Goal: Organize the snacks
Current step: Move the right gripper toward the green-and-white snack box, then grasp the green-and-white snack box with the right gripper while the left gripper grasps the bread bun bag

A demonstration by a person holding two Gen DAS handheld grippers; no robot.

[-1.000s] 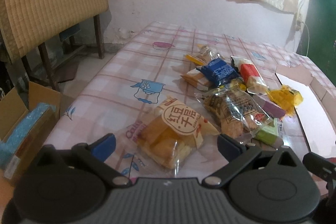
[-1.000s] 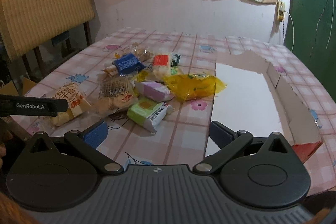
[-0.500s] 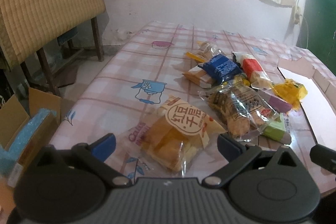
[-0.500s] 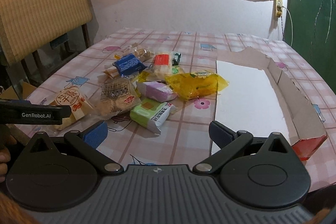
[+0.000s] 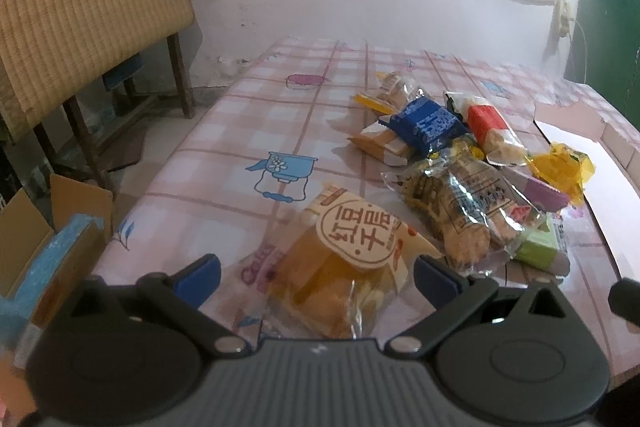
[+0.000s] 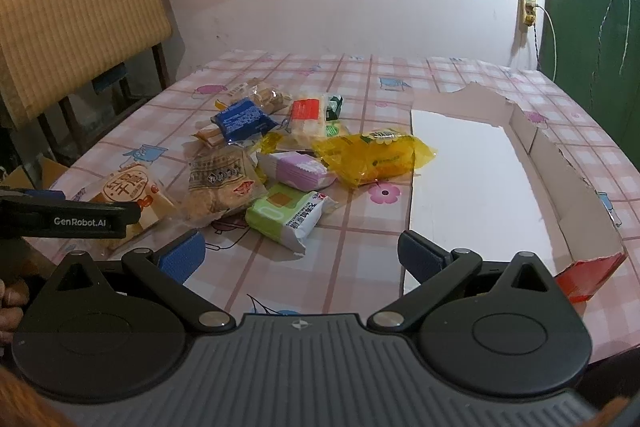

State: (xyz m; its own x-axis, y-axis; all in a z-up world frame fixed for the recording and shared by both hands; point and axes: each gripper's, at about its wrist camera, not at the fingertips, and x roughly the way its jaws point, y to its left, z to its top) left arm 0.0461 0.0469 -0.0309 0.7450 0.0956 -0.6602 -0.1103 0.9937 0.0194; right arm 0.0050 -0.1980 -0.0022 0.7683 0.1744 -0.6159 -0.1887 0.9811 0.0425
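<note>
Tabletop [image 6: 360, 267] under a pink checked cloth, carrying a white cardboard tray [image 6: 472, 179] on the right and a pile of wrapped snacks left of it. Tray seen whole only from the right wrist, torn walls and red outer corner included; from the left wrist, just its white edge. Cardboard box with blue foam [image 5: 52, 247] on the floor, visible only from the left wrist. Left tool [image 5: 316, 273] spread wide, low over the near tabletop edge, straddling a clear bread packet [image 5: 344, 263] without touching it; from the right wrist, only its side-on finger across that packet. Right tool [image 6: 301, 253] likewise spread, empty, hovering between the tray's near edge and a green-and-white packet [image 6: 288, 217]. Further in: yellow bag [image 6: 372, 157], cracker bag [image 6: 220, 183], purple packet [image 6: 300, 169], blue packet [image 6: 242, 119].
</note>
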